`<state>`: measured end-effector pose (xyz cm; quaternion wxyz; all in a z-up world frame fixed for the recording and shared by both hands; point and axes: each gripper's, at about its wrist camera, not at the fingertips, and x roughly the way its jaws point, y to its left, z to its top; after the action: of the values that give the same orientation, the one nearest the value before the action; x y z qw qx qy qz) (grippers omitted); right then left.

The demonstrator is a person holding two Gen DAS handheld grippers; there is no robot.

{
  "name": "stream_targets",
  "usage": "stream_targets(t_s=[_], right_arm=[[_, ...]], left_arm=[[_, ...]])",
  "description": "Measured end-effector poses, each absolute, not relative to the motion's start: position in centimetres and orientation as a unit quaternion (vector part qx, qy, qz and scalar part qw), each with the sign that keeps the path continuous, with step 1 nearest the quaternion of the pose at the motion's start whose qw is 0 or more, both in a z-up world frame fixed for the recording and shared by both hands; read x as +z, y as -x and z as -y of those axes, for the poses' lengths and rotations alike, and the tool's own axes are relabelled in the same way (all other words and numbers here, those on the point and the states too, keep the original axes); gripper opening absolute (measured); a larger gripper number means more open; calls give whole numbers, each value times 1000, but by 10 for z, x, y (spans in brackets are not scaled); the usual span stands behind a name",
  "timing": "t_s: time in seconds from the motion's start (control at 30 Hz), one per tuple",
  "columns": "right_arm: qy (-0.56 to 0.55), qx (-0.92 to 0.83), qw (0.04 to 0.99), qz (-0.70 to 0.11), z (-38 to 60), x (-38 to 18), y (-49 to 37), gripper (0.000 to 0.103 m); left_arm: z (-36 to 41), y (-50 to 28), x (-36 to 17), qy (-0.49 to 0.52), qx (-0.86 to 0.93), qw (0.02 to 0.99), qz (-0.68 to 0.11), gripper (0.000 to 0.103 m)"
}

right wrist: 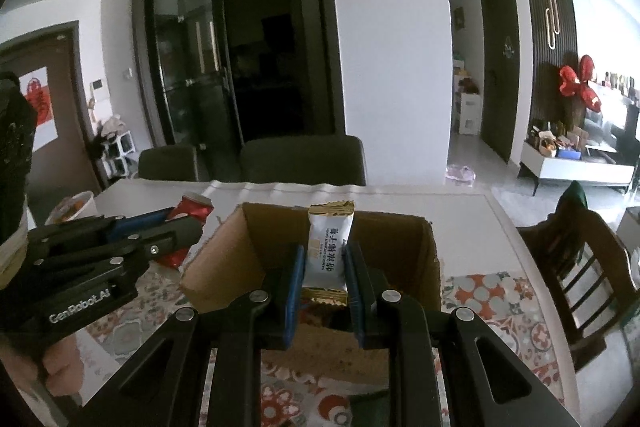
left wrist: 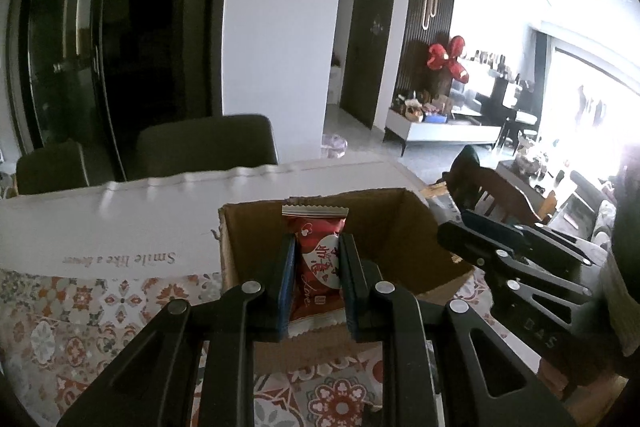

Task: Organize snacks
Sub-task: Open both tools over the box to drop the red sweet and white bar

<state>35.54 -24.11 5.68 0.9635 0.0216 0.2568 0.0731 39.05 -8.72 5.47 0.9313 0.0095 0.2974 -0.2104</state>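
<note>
Snacks hung over the cardboard box [left wrist: 400,227]: my left gripper [left wrist: 316,259] clamped a red packet [left wrist: 316,247] above it. My right gripper [right wrist: 322,263] pinched a white packet [right wrist: 328,247] over it too.

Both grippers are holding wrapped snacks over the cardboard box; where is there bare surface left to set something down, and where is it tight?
Free: the plain white strip of table behind the cardboard box, up to the chairs, and the patterned mat left of the box. Crowded: above the box, where the left gripper with the red snack and the right gripper with the white snack sit close together.
</note>
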Motion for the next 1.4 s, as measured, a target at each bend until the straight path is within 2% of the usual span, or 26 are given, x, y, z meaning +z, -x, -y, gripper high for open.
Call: stream_targets(t_s=[0.23,0.4,0.43,0.47,0.5,0.63,0.7,0.8,1.4], right_arm=[[-18,61,959,-277,247,45,-378,22],[-31,49,956,-288,255,36,-388,24],[-33,49,955,-291,256,35,-389,29],[-35,48,954,-294,257,34,-390,41],[-35,44,954,-294,258,33,-390,45],[-26,33,958,-284,258,34,-380,47],[-23,37,959,-281,257,35,-373,47],[-22,41,960,-275,257,37,-362,53],[-2,58,968,-243,242,36,-277,53]], left_arm=[[98,-416,45,-20,-205,928,-311,22],[104,-420,45,-34,-197,931,-306,43],[104,-419,45,-37,-195,931,-305,49],[104,-418,45,-39,-193,932,-305,53],[103,-416,46,-41,-189,932,-306,54],[98,-403,48,-42,-179,936,-301,60],[97,-395,49,-43,-177,937,-298,61],[93,-380,51,-46,-170,939,-294,64],[64,-282,42,-66,-142,957,-243,67]])
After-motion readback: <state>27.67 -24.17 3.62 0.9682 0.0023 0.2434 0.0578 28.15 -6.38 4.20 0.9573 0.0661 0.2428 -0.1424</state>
